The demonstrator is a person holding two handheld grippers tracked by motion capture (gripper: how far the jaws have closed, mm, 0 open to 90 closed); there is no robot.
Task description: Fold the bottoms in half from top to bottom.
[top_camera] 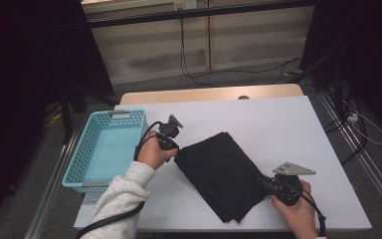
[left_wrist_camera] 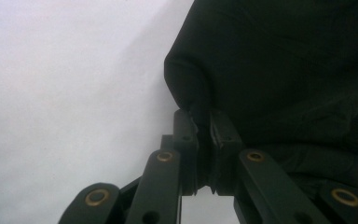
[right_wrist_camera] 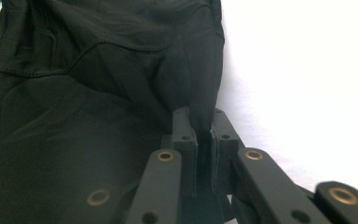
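In the left gripper view the left gripper (left_wrist_camera: pixel 204 140) has its jaws pinched tight on a rounded corner of the folded black cloth (left_wrist_camera: pixel 279 65), which takes up the upper right of that frame. In the right gripper view the right gripper (right_wrist_camera: pixel 204 140) is likewise clamped on a fold of the cloth's edge at mid-frame, with dark fabric spreading to the upper left.

Seen from the high view, the cloth (top_camera: pixel 221 174) lies as a folded square turned like a diamond at the centre of the white table (top_camera: pixel 288 124). The left gripper (top_camera: pixel 171 147) bites its left corner and the right gripper (top_camera: pixel 268 186) its lower right edge.

I judge that both grips are made and the lift is the step in hand. Next, both hands should rise together, level, to keep the folds from sliding apart, probably toward the light blue basket (top_camera: pixel 87 149) at the left of the frame.

The left forearm, in a grey sleeve (top_camera: pixel 119 199), angles in from the bottom left. The right hand (top_camera: pixel 293 209) sits low at the bottom right.
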